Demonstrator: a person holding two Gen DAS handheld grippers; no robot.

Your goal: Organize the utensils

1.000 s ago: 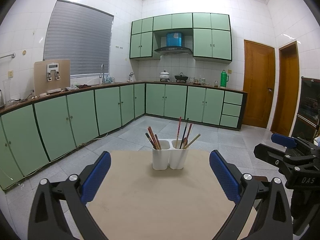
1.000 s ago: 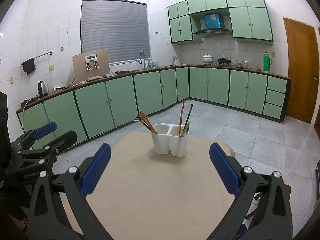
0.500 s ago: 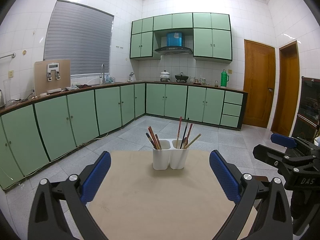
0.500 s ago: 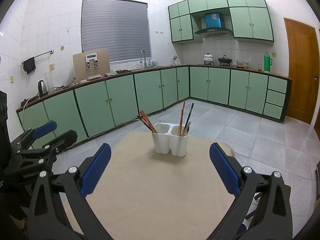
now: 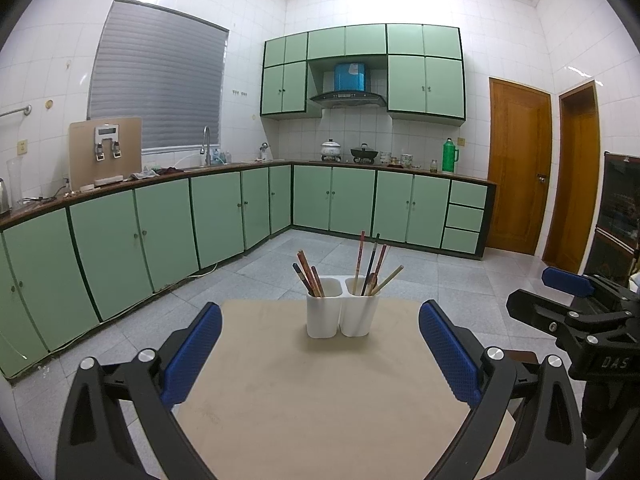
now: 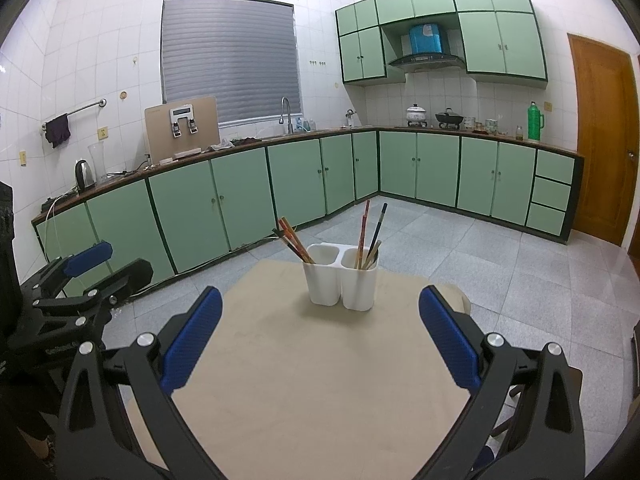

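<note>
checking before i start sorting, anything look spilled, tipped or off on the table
Nothing stands out. The white two-cup holder stands upright on the table, chopsticks leaning loosely in both cups, none fallen out. Left claw and right claw are open and empty.

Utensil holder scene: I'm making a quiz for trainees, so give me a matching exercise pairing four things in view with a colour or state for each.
Column one:
1. utensil holder
2. left gripper
3. table
4. chopsticks

Column two:
A. beige, mostly bare top
B. white, two compartments side by side
C. standing tilted in both compartments
D. open, blue pads wide apart, holding nothing

Pairs: 1-B, 2-D, 3-A, 4-C
</note>
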